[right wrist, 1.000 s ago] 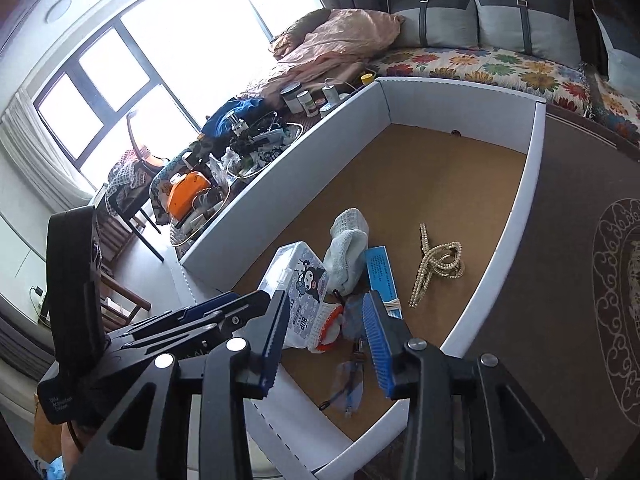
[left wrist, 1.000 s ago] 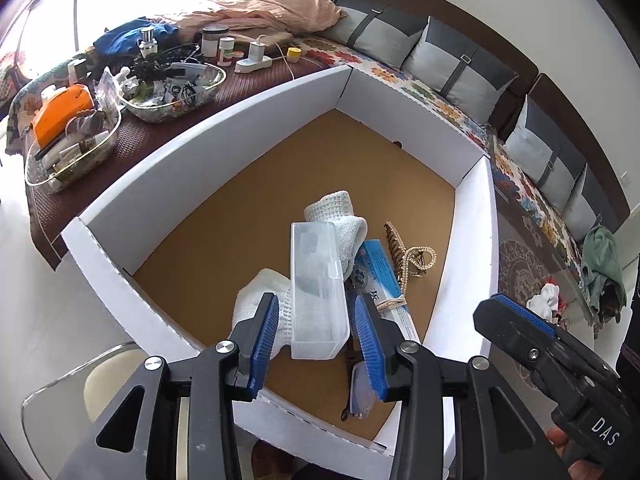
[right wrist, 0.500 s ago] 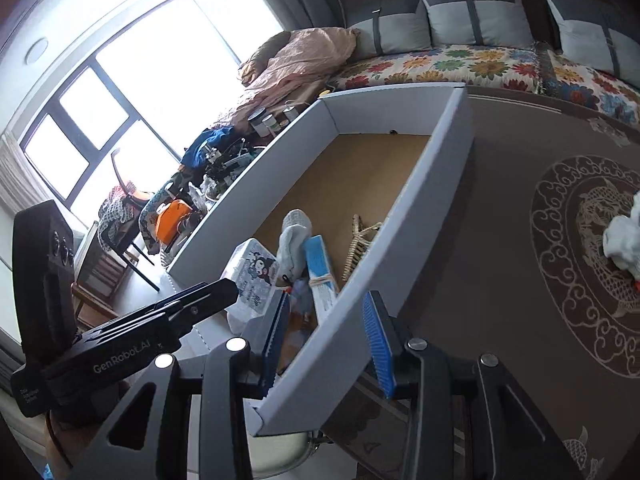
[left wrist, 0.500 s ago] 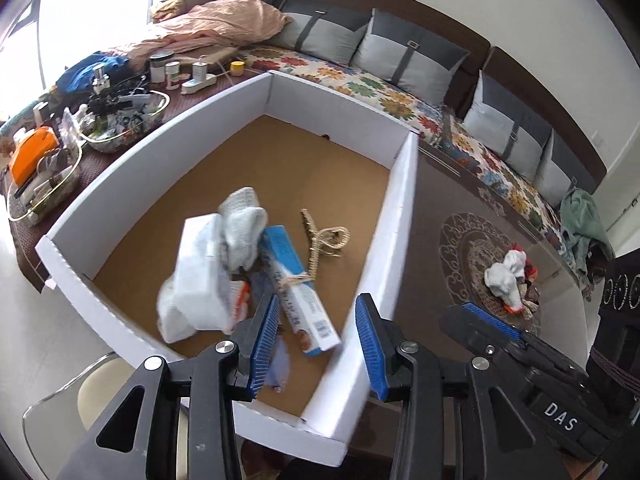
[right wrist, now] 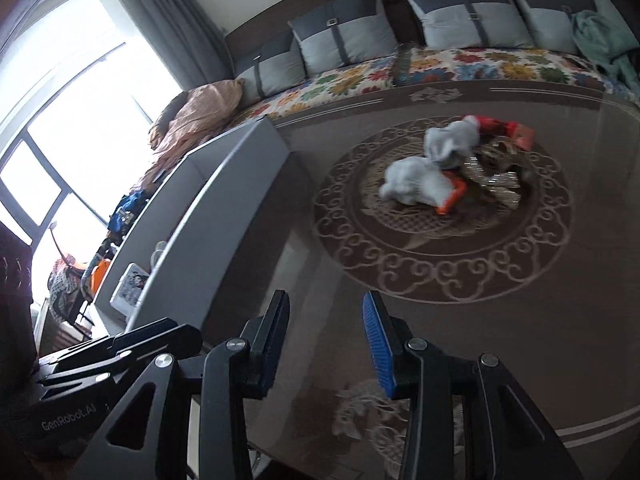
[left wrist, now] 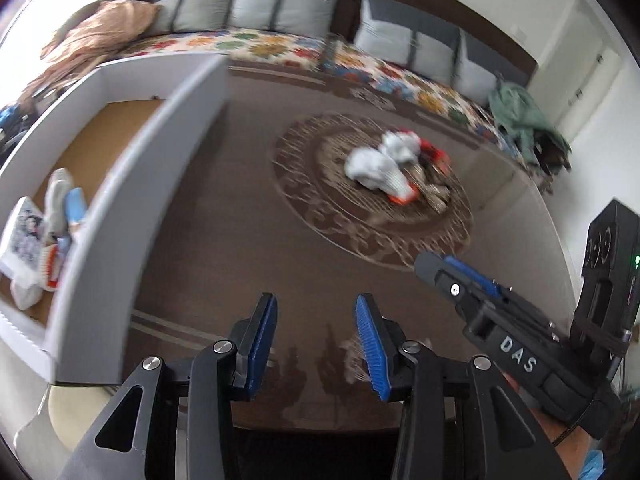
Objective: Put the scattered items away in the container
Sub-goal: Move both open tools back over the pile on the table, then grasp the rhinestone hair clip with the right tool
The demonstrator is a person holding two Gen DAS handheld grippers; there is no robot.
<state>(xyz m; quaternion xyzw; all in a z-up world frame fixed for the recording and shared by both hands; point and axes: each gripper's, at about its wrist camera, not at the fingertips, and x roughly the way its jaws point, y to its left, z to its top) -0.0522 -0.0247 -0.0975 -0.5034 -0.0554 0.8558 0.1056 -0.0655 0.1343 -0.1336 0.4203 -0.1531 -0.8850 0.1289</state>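
A pile of scattered items sits on the round pattern of the brown table: white gloves with orange cuffs, something red and brownish beaded pieces. The white-walled box with a cardboard floor stands at the left and holds a clear printed case, a white sock and a blue tube. My left gripper is open and empty over the bare table, short of the pile. My right gripper is open and empty; it also shows in the left wrist view.
A sofa with a floral cover and grey cushions runs along the back. A green cloth lies at its right end. A pink blanket and cluttered baskets lie beyond the box near the window.
Both grippers have swung right, away from over the box toward the pile on the table. The clear case that was between my left gripper's fingers now lies in the box.
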